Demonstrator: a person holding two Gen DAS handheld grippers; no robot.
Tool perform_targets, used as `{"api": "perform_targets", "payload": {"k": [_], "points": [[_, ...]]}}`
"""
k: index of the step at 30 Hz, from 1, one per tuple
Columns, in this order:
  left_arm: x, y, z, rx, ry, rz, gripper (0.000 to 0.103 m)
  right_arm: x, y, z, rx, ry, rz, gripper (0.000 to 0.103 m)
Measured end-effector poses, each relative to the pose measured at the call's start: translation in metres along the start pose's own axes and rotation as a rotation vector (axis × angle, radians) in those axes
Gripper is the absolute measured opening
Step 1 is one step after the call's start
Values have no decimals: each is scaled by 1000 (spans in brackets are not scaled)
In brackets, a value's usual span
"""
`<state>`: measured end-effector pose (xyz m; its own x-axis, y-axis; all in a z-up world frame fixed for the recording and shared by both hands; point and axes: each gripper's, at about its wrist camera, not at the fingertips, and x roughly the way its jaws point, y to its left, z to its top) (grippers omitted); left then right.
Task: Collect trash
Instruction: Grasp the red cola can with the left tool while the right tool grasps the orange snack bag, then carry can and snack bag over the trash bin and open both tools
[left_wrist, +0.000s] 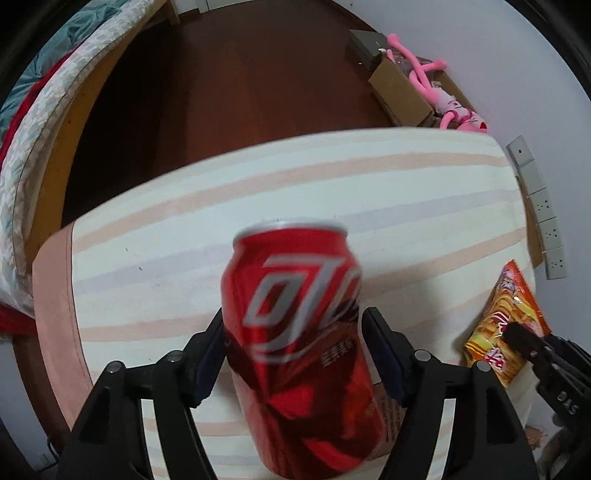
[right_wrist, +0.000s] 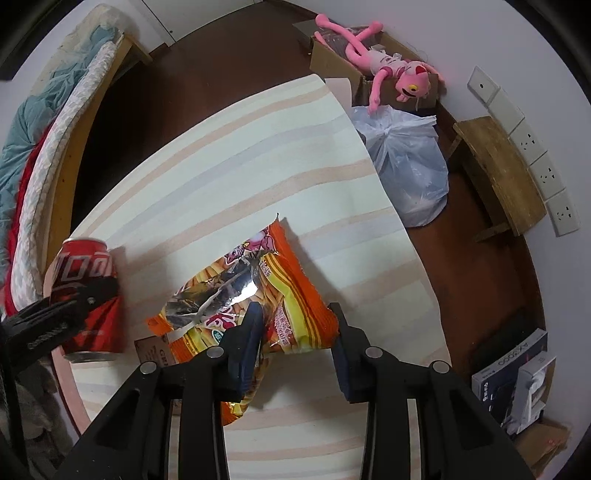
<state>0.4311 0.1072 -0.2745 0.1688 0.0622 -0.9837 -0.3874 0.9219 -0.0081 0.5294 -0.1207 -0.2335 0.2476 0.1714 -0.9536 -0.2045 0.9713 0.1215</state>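
Observation:
A red soda can (left_wrist: 299, 332) stands upright on the striped table (left_wrist: 258, 184), between the fingers of my left gripper (left_wrist: 293, 347). The jaws are open around the can, with a gap on its right side. The can also shows in the right wrist view (right_wrist: 86, 295) with the left gripper (right_wrist: 74, 299) around it. An opened orange snack bag (right_wrist: 251, 295) lies on the table. My right gripper (right_wrist: 295, 332) is open, its fingers straddling the bag's near right part. The bag (left_wrist: 506, 325) and a right fingertip (left_wrist: 521, 338) show at the left view's right edge.
A white plastic bag (right_wrist: 406, 162) sits on the floor beyond the table's right edge, by a cardboard box with a pink plush toy (right_wrist: 388, 70) and a wooden stool (right_wrist: 498, 173). A bed (right_wrist: 40, 177) is on the left. Small boxes (right_wrist: 517, 384) lie at lower right.

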Motion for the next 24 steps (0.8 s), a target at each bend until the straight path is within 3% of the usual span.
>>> {"api": "perform_targets", "payload": {"k": [3, 5, 7, 11, 13, 16, 17, 18, 24], "points": [[3, 1, -9, 12, -27, 14, 62, 3, 0, -1, 6, 6, 16, 38], [-2, 6, -15, 3, -43, 11, 49, 4, 3, -1, 0, 3, 21, 40], [-8, 8, -21, 4, -63, 39, 45, 5, 5, -1, -4, -1, 24, 44], [-20, 8, -33, 23, -107, 72, 44, 7, 10, -2, -15, -13, 32, 44], [-27, 8, -39, 21, -137, 84, 44, 5, 12, -5, -20, -29, 42, 34], [-48, 15, -60, 11, -193, 100, 44, -1, 17, -11, -42, -60, 38, 30], [-55, 16, -67, 9, -212, 107, 44, -4, 19, -14, -51, -68, 39, 21], [-63, 17, -75, 10, -233, 111, 44, -8, 21, -17, -57, -75, 42, 18], [-105, 30, -116, -21, -313, 102, 44, -41, 32, -42, -100, -133, 59, 16]]}}
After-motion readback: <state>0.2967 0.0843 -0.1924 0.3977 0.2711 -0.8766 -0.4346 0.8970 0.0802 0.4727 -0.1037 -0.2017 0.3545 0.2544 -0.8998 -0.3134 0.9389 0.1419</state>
